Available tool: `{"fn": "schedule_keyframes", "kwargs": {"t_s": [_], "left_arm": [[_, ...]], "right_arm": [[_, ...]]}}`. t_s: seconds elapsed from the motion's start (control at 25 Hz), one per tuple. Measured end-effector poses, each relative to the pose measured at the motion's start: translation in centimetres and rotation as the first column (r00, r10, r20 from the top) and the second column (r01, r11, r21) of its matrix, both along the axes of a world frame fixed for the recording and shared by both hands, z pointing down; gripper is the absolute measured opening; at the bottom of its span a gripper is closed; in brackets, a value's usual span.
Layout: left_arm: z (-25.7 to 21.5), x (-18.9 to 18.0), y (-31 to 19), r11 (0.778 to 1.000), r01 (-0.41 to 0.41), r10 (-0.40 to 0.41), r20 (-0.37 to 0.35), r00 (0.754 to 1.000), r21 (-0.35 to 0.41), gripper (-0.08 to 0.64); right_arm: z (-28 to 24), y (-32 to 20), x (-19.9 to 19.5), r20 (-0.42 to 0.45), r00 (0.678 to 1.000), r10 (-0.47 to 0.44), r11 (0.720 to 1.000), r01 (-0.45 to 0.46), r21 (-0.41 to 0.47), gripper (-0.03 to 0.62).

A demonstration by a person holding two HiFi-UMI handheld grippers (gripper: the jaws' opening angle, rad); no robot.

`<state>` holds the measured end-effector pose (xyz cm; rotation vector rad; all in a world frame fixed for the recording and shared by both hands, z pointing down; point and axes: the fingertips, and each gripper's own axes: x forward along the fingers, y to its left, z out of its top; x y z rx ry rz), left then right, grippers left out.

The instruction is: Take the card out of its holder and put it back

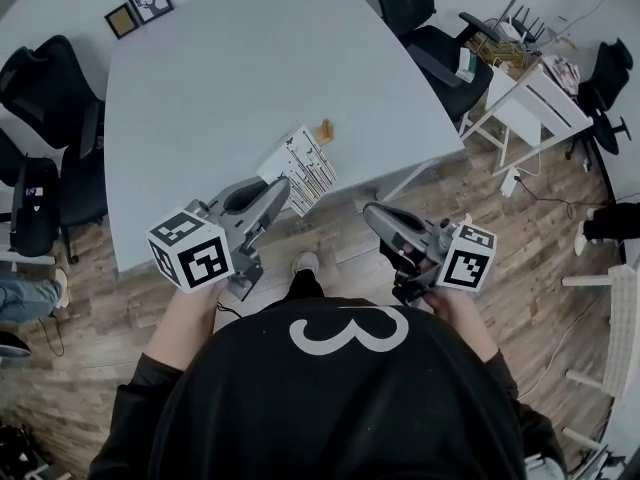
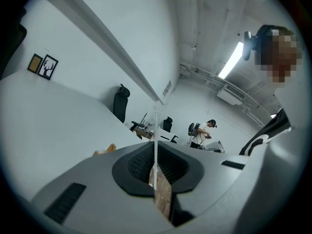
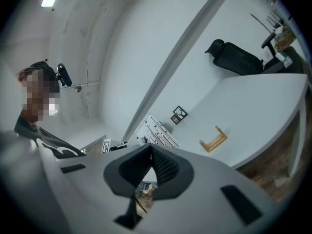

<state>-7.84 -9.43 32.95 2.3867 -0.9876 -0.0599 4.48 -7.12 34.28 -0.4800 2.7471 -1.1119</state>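
Left claw pinches the card by its edge; right claw is closed on nothing. Coming in tilted, the card may miss the holder slot and topple it.

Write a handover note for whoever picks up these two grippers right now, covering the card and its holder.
Left gripper: shut on the white printed card, holding it up by the near edge of the pale grey table.
Right gripper: shut, nothing between its jaws, held off the table's near edge.
Small wooden card holder: empty, on the table just beyond the card.
Done: card is out of the holder.
Left: slot the card back into the holder, then let go.
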Motion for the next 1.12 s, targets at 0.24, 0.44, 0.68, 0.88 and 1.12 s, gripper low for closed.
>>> {"fn": "schedule_keyframes", "kwargs": {"t_s": [0.24,0.44,0.68,0.88,1.12], "left_arm": [[1.2,2.4,6.9,0.999,0.022,-0.023,-0.048,0.999,-0.038,0.025],[2.3,2.9,9.3,0.997,0.034,-0.039,-0.073,0.997,-0.067,0.025],[0.9,3.1,9.7,0.999,0.013,-0.018,-0.091,0.996,-0.051,0.025],[0.2,3.2,10.0,0.999,0.018,-0.021,-0.089,0.996,-0.029,0.025],[-0.2,3.1,10.3,0.999,0.024,-0.026,-0.099,0.995,-0.028,0.025]], "right_arm": [[0.1,5.8,1.8,0.011,1.0,-0.017,1.0,0.017,0.023,0.01],[-0.2,7.5,2.9,0.013,1.0,-0.022,0.999,0.021,0.032,0.009],[-1.4,7.9,3.0,0.004,1.0,-0.016,0.999,0.016,0.047,0.009],[-1.5,8.5,3.1,0.002,1.0,-0.021,0.998,0.021,0.052,0.009],[-1.7,8.7,2.7,0.004,0.999,-0.035,0.998,0.035,0.052,0.01]]}}
